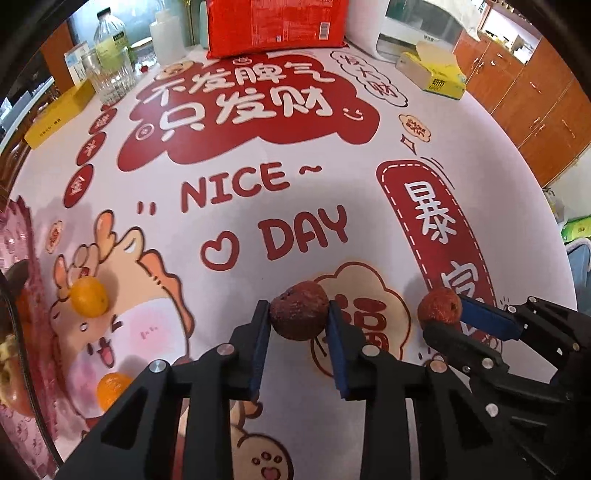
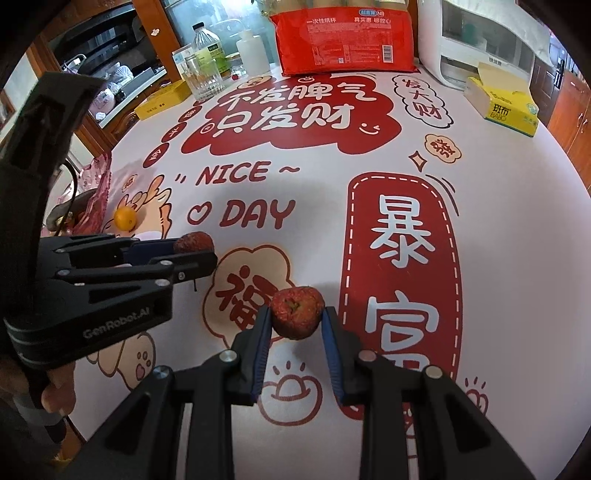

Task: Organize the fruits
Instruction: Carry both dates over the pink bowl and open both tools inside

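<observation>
My left gripper [image 1: 298,314] is shut on a dark red wrinkled fruit [image 1: 298,309], held just above the printed tablecloth. It also shows in the right wrist view [image 2: 195,249] with its fruit [image 2: 194,242]. My right gripper [image 2: 297,317] is shut on a second red fruit [image 2: 297,312]; it shows in the left wrist view [image 1: 448,314] with that fruit [image 1: 439,305]. Two small oranges [image 1: 89,296] [image 1: 110,389] lie on the cloth at the left, one also in the right wrist view [image 2: 125,218]. A pink tray [image 1: 22,236] with fruit sits at the left edge.
At the back stand a red packet [image 1: 275,26], a glass jar [image 1: 107,75], a plastic bottle [image 1: 110,37], a yellow box [image 1: 59,114], a tissue box [image 1: 432,74] and a white appliance [image 2: 476,44]. Wooden cabinets [image 1: 524,99] are beyond the table's right edge.
</observation>
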`<action>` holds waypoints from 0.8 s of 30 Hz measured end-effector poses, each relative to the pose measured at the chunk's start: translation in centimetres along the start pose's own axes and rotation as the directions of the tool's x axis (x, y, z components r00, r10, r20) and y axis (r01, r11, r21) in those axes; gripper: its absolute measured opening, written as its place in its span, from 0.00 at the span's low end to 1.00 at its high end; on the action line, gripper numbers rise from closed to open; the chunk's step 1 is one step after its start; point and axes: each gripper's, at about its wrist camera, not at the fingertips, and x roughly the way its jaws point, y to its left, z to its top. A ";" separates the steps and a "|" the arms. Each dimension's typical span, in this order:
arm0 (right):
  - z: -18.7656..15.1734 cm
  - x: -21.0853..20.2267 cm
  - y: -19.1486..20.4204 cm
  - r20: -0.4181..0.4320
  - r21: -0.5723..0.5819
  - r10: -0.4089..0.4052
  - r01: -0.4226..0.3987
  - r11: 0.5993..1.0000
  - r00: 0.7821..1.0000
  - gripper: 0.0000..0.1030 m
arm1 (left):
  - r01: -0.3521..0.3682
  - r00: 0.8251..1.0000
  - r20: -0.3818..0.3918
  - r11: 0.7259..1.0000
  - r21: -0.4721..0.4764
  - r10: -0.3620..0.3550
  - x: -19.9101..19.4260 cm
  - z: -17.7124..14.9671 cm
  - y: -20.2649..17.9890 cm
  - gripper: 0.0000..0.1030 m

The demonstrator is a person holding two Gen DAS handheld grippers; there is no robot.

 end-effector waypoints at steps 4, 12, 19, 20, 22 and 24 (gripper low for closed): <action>0.1 -1.2 1.0 0.022 -0.013 0.008 -0.008 1.000 1.000 0.27 | -0.005 1.000 0.013 1.000 -0.004 0.005 -2.6 -0.5 0.4 0.27; 0.8 -5.1 5.7 0.098 -0.088 0.037 -0.028 0.996 0.995 0.27 | -0.040 0.996 0.074 0.999 -0.009 0.040 -9.1 -2.4 2.7 0.27; 1.4 -8.0 11.2 0.156 -0.170 0.060 -0.033 0.985 0.986 0.27 | -0.093 0.985 0.146 0.995 -0.035 0.097 -14.7 -4.7 6.6 0.27; 1.5 -8.3 12.0 0.163 -0.180 0.066 -0.036 0.983 0.984 0.27 | -0.101 0.982 0.156 0.994 -0.042 0.106 -15.4 -5.1 7.3 0.27; 1.7 -8.9 14.0 0.176 -0.202 0.081 -0.045 0.978 0.981 0.27 | -0.121 0.976 0.176 0.991 -0.058 0.130 -16.8 -5.8 8.9 0.27; 1.9 -9.4 15.8 0.186 -0.220 0.093 -0.051 0.974 0.978 0.27 | -0.143 0.969 0.191 0.987 -0.077 0.155 -18.1 -6.6 10.5 0.27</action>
